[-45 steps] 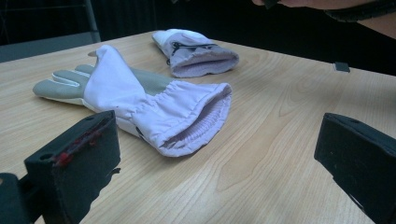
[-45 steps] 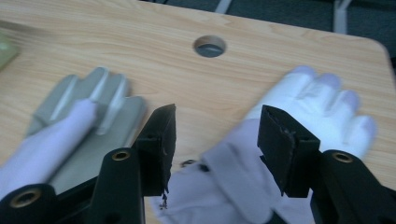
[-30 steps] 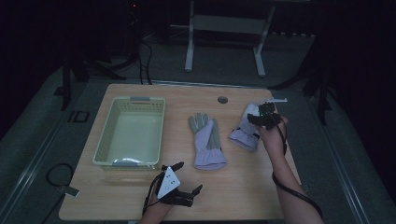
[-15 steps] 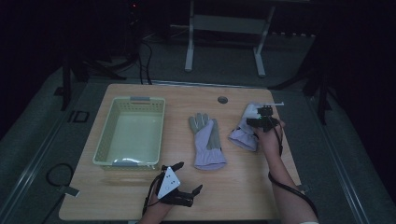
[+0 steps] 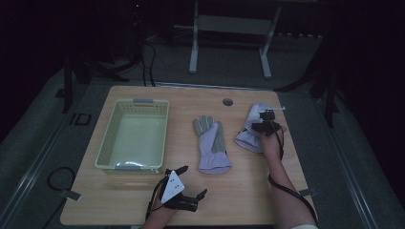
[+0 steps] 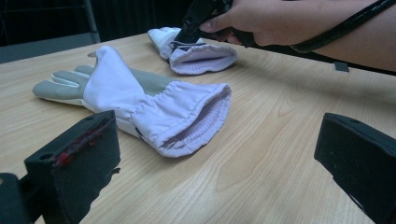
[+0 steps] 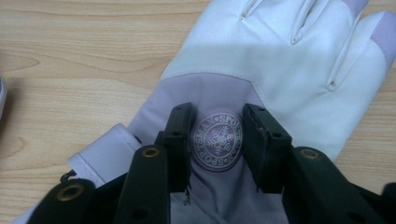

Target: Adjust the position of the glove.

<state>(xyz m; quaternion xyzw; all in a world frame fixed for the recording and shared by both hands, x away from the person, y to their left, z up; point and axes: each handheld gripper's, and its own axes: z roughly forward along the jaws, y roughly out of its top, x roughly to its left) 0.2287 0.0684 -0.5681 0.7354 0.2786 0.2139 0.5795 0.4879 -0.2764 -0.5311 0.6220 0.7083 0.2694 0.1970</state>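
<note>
Two white and lilac gloves lie on the wooden table (image 5: 248,191). The middle glove (image 5: 212,143) (image 6: 140,98) lies flat with its grey palm up and its cuff toward me. On the far-right glove (image 5: 247,136) (image 7: 280,60) (image 6: 201,53), my right gripper (image 5: 266,121) (image 7: 217,126) presses down. Its jaws are nearly together, pinching the fabric on either side of a round snowflake logo (image 7: 218,142). Near the front edge, my left gripper (image 5: 193,180) (image 6: 219,154) hovers open, jaws wide apart and empty, pointing at the middle glove's cuff.
A pale green plastic basket (image 5: 106,138) stands on the left half of the table with nothing in it. A small round hole (image 5: 228,102) sits near the table's far edge. Metal frame legs (image 5: 193,43) stand on the floor beyond the table.
My right gripper has shifted a little to the left and down onto the right glove. The left gripper and the middle glove have not moved.
</note>
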